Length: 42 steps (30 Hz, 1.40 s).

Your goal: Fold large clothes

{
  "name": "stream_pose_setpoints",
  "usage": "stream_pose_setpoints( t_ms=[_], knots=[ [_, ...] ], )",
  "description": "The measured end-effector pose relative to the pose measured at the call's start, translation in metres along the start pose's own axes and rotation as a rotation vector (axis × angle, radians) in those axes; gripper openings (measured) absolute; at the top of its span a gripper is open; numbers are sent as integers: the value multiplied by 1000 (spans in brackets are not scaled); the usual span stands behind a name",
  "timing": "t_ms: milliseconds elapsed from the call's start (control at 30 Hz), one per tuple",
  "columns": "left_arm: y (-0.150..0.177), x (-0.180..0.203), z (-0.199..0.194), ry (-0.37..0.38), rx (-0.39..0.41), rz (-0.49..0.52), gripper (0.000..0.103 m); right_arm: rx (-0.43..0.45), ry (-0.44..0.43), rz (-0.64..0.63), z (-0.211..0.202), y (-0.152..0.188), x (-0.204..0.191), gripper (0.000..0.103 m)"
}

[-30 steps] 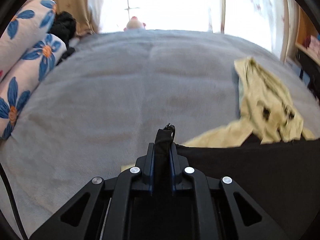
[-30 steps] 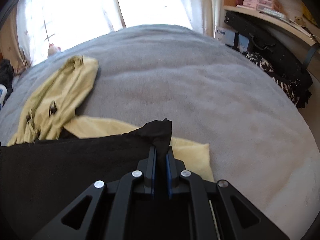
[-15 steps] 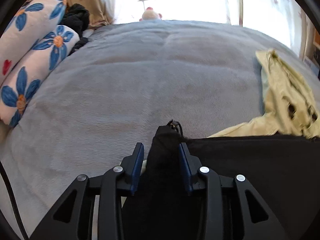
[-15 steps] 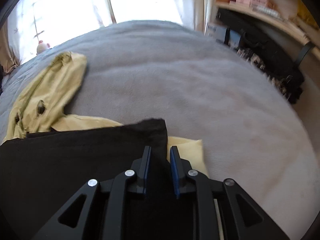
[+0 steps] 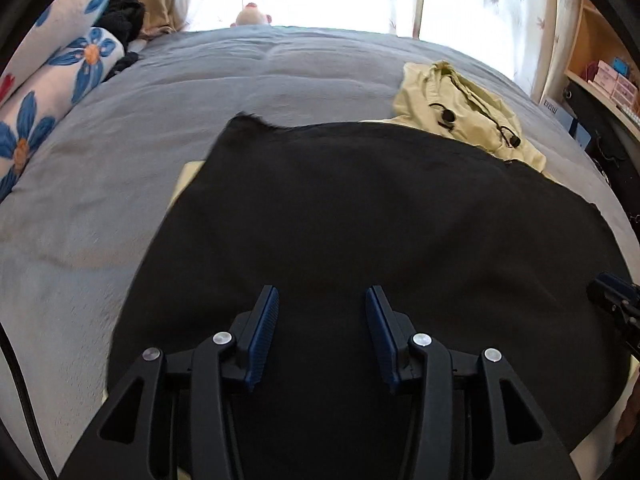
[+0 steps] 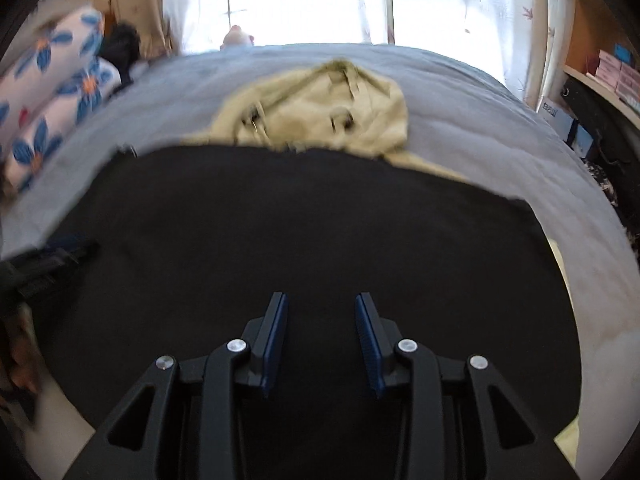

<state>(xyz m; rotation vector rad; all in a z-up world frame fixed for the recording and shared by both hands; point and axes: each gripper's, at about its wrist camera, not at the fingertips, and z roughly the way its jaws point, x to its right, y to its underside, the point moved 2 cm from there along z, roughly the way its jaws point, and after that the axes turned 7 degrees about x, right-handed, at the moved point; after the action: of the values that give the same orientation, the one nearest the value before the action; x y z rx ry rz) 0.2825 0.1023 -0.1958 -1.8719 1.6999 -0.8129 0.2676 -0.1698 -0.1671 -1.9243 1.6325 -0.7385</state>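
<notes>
left hand-held gripper parted, empty | right hand-held gripper likewise | black garment sharp only left view

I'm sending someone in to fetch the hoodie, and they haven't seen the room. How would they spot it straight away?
Look at the wide grey bed under the bright window. A large black cloth lies spread across its near part, and the pale yellow hoodie lies crumpled at that cloth's far edge, partly under it. It is the only yellow thing there, with dark cord toggles showing.
</notes>
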Motion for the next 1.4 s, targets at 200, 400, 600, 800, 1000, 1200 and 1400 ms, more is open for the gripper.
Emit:
stream_pose_setpoints(
  t_ms=[200, 400, 600, 800, 1000, 1200, 1400],
  knots=[
    [1, -48, -4, -83, -8, -68, 44, -32, 232, 114, -11, 32, 95, 35],
    [3, -93, -8, -154, -35, -157, 50, -88, 323, 267, -36, 63, 175, 35],
    [7, -106, -25, -124, -80, -212, 53, -71, 231, 379, -73, 78, 185, 37],
    [29, -120, -46, 14, -139, -308, 72, -90, 103, 532, -73, 99, 194, 43],
    [39, -126, -45, 85, -160, -362, 79, -109, 4, 601, -61, 106, 190, 43],
    [40, -100, -26, 66, -177, -223, 102, -110, -15, 603, -49, 106, 184, 46],
    [36, -85, -22, 62, -171, -196, 54, -109, -62, 553, -55, 103, 177, 16]
  ],
)
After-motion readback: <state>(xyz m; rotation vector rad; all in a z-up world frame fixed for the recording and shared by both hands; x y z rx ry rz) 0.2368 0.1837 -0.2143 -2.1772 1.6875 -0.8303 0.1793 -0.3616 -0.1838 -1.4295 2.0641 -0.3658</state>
